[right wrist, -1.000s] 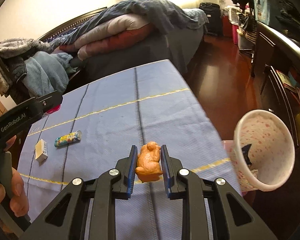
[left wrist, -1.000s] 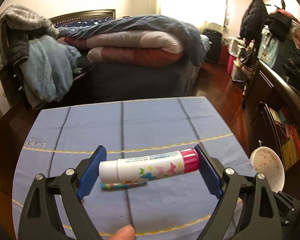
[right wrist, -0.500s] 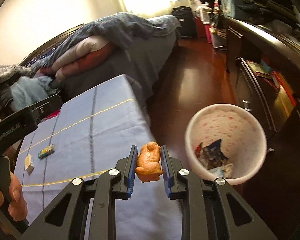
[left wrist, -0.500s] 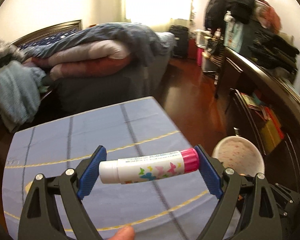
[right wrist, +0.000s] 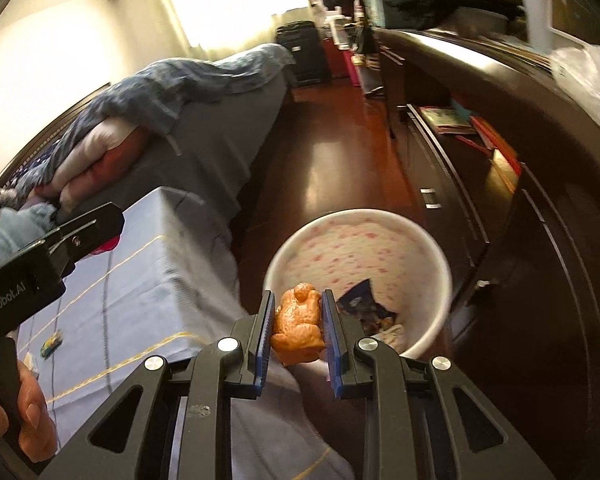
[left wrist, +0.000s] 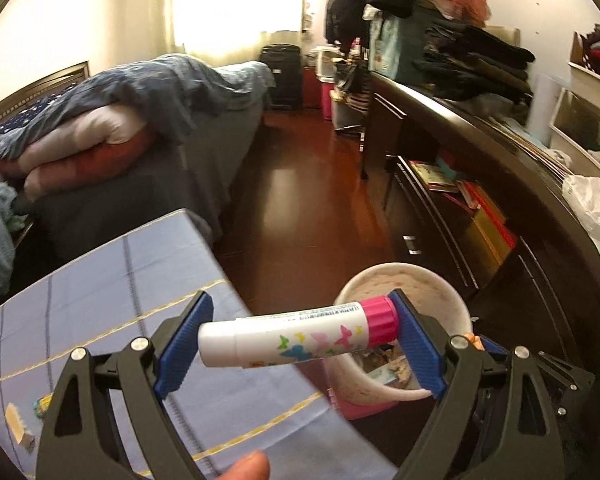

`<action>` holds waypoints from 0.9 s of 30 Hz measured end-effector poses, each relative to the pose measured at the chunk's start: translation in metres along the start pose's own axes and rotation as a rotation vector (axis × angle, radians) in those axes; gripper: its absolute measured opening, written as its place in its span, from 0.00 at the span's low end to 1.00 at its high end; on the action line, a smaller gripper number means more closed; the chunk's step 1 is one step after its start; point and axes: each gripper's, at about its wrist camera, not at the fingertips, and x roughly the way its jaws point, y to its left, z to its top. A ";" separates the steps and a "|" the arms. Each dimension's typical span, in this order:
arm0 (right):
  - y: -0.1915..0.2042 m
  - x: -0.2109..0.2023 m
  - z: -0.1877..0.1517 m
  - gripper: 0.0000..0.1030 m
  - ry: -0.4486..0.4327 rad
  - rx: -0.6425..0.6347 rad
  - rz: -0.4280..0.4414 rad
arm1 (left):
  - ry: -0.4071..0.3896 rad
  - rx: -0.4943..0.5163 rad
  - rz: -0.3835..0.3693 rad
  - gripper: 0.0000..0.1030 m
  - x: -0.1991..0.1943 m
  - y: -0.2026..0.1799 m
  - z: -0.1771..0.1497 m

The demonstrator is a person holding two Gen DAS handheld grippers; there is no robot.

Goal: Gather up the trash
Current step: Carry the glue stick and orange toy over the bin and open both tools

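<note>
Left gripper (left wrist: 300,344) clamped endwise on glue stick (left wrist: 296,340) (pink cap, butterflies), right gripper (right wrist: 296,336) pinching orange figurine (right wrist: 298,330), both poised by table edge (left wrist: 204,240) over speckled trash bin (right wrist: 424,248), wrappers already inside.

In the right wrist view, white lettering reading "GenRobot.AI" runs along the black plastic body of the left gripper (right wrist: 24,280) at the left edge, its first letters cut off by the frame. In the left wrist view, the white cylindrical glue stick with a pink cap (left wrist: 300,338) carries a strip of small dark print along its upper side, too fine to read. No other text is legible.
</note>
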 end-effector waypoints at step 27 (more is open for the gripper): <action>-0.069 0.066 0.012 0.42 -0.021 0.091 -0.120 | 0.127 0.001 -0.177 0.97 0.108 -0.062 0.028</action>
